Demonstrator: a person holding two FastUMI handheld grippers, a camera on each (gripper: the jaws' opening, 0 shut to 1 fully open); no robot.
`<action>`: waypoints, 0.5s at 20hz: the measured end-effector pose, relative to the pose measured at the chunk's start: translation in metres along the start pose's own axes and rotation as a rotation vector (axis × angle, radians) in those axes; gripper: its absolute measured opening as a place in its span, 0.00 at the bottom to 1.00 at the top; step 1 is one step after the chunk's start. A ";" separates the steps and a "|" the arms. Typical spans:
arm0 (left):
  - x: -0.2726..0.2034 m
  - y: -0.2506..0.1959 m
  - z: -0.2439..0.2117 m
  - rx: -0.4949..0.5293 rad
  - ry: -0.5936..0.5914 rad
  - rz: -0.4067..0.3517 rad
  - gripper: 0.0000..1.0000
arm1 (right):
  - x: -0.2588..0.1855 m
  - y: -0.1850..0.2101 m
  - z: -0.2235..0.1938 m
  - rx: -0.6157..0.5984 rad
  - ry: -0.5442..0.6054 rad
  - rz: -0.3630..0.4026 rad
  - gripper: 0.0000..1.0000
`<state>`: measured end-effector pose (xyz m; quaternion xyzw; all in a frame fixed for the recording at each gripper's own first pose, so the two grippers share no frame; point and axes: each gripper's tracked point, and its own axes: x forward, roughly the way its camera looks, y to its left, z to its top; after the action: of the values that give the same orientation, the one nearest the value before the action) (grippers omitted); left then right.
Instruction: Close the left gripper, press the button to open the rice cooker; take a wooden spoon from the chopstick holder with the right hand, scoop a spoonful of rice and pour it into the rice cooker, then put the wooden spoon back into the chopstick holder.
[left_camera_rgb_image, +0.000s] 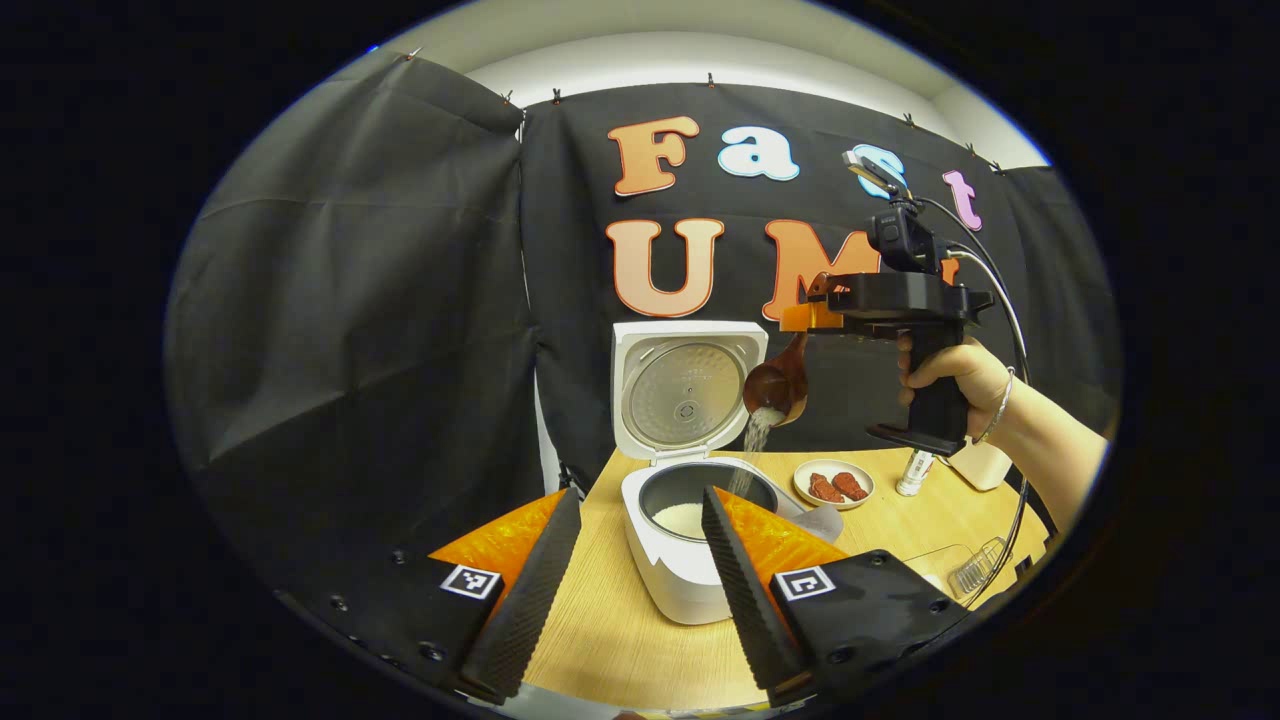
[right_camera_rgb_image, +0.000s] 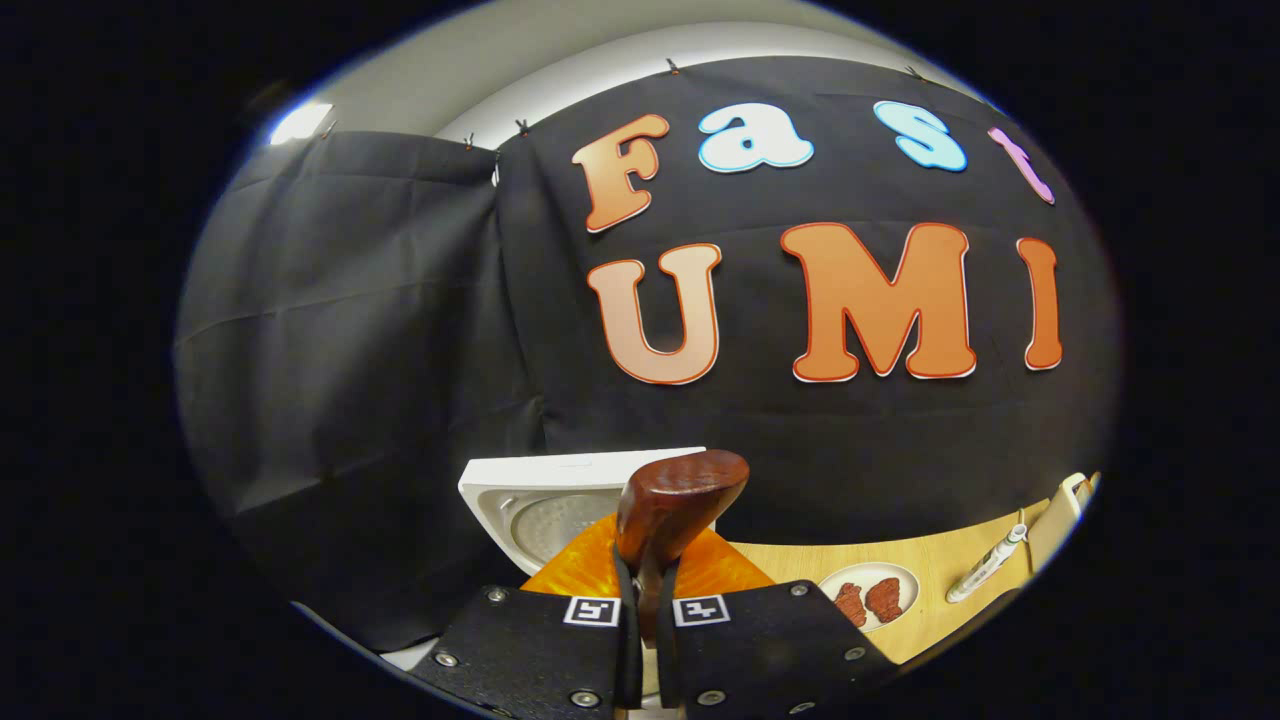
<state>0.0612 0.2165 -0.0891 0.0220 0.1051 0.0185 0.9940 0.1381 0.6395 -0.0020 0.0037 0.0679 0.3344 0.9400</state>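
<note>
The white rice cooker (left_camera_rgb_image: 672, 575) stands on the wooden table with its lid (left_camera_rgb_image: 688, 390) swung up. White rice (left_camera_rgb_image: 680, 518) lies in its dark inner pot. My left gripper (left_camera_rgb_image: 640, 495) hovers open just in front of the cooker, one finger on each side of it. Above the pot, a hand holds my right gripper (left_camera_rgb_image: 815, 312), which is shut on the handle of the wooden spoon (left_camera_rgb_image: 775, 385). The spoon is tipped and a stream of rice (left_camera_rgb_image: 755, 440) falls into the pot. In the right gripper view the spoon (right_camera_rgb_image: 680, 505) rises from my right gripper (right_camera_rgb_image: 647, 585), with the lid (right_camera_rgb_image: 545, 505) beyond.
A small plate (left_camera_rgb_image: 835, 485) with red food sits right of the cooker, also visible as the plate (right_camera_rgb_image: 868, 597). A slim bottle (left_camera_rgb_image: 915, 472) and a white container (left_camera_rgb_image: 982, 465) stand farther right. A wire rack (left_camera_rgb_image: 975, 570) sits near the table's right edge.
</note>
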 end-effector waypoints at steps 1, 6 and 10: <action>0.000 0.000 0.000 0.000 0.000 0.000 0.85 | 0.000 0.003 0.001 -0.020 -0.004 0.009 0.05; 0.002 -0.001 -0.004 0.007 0.006 -0.002 0.85 | 0.000 0.012 0.001 -0.125 -0.020 0.041 0.05; 0.003 0.000 -0.006 0.003 0.011 -0.001 0.85 | -0.003 0.021 -0.002 -0.177 -0.028 0.078 0.05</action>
<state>0.0627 0.2166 -0.0953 0.0235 0.1107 0.0180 0.9934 0.1227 0.6536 -0.0021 -0.0719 0.0245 0.3754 0.9238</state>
